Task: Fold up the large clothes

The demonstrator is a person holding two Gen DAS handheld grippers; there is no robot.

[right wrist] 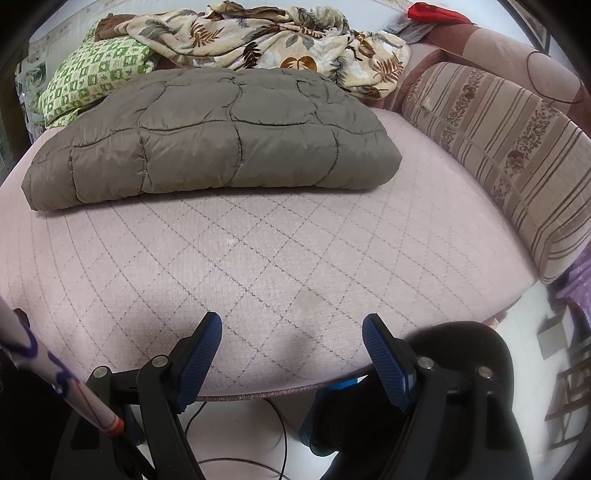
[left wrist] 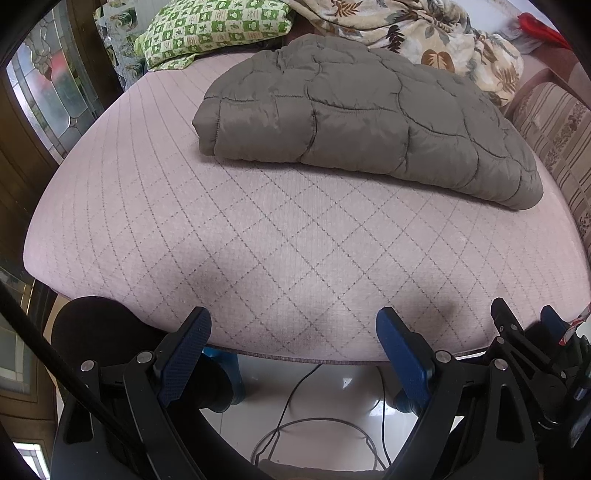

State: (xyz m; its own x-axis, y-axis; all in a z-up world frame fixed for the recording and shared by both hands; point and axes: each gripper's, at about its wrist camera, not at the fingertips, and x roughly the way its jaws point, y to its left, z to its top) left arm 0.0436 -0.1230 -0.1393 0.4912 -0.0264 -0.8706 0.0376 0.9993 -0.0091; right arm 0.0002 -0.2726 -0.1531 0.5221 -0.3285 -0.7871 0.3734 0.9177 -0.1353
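**Folded jacket rests on the pink bed**

No words or labels can be read anywhere. The puffy gray-brown jacket lies folded on the pink bed, toward its far side. Behind the jacket sit a green checked pillow and a leafy blanket. The left gripper and right gripper are both spread wide and hold nothing. They hang at the bed's near edge, well apart from the jacket.

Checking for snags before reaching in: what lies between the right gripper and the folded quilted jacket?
Only bare pink quilted mattress lies between the open right gripper and the folded grey-brown jacket; the right wrist view shows it plainly.
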